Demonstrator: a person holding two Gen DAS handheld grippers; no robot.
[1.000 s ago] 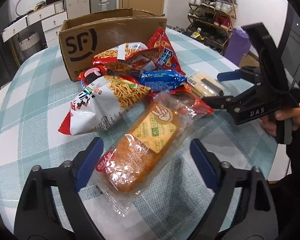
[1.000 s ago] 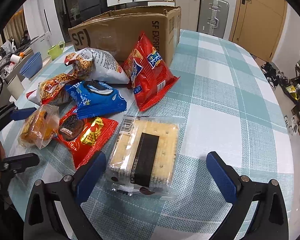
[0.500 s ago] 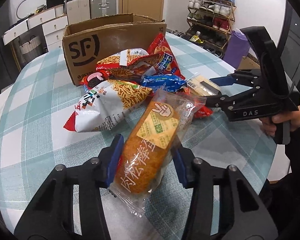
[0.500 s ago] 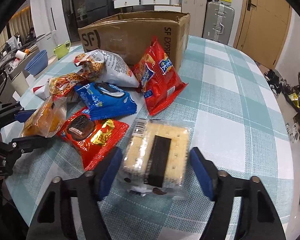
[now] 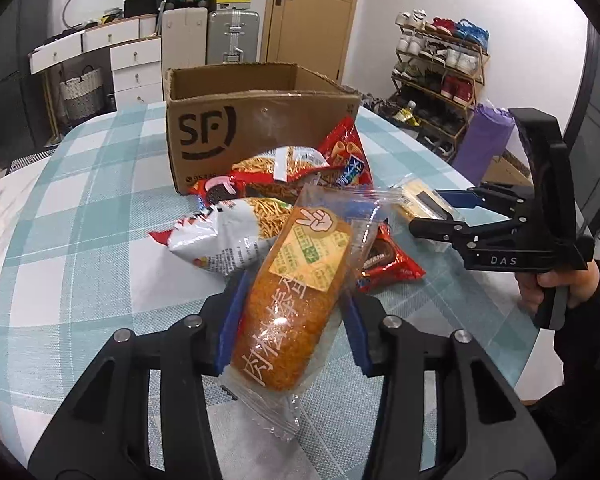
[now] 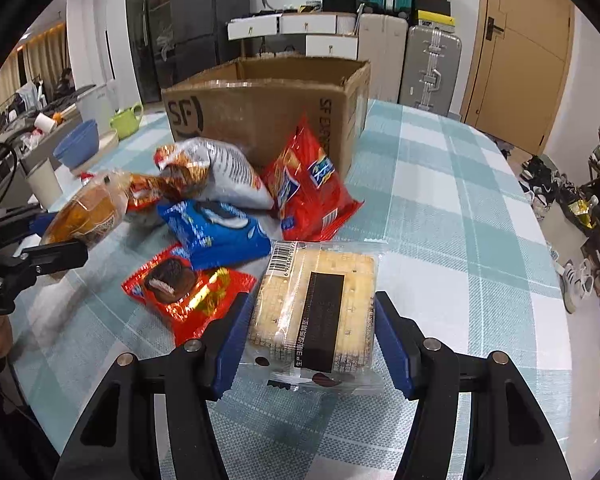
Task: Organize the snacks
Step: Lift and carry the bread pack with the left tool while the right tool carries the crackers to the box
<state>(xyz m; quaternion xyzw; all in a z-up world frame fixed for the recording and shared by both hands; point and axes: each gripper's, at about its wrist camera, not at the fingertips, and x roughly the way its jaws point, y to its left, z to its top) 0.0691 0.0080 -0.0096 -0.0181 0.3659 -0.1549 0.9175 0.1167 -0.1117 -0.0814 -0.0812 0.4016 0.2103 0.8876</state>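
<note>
My left gripper (image 5: 294, 312) is shut on an orange bread stick in clear wrap (image 5: 300, 280), held tilted above the table. My right gripper (image 6: 312, 320) is shut on a flat cracker pack with a black band (image 6: 320, 292). Between them lie a white noodle-snack bag (image 5: 224, 236), a red chip bag (image 6: 312, 192), a blue cookie pack (image 6: 216, 228) and a red chocolate-pie pack (image 6: 188, 288). An open SF cardboard box (image 5: 260, 128) stands behind the pile. The left wrist view shows the right gripper (image 5: 440, 216) on the cracker pack (image 5: 416, 196).
The round table carries a teal plaid cloth (image 6: 440, 208). A hand (image 5: 556, 284) holds the right gripper's handle. Off the table's left edge sit a blue bowl (image 6: 78, 144) and a green watering can (image 6: 126, 120). Suitcases, drawers and a shoe rack (image 5: 436, 80) line the room.
Both grippers went from open to shut, the left on the bread stick and the right on the cracker pack. The bread stick has risen off the table.
</note>
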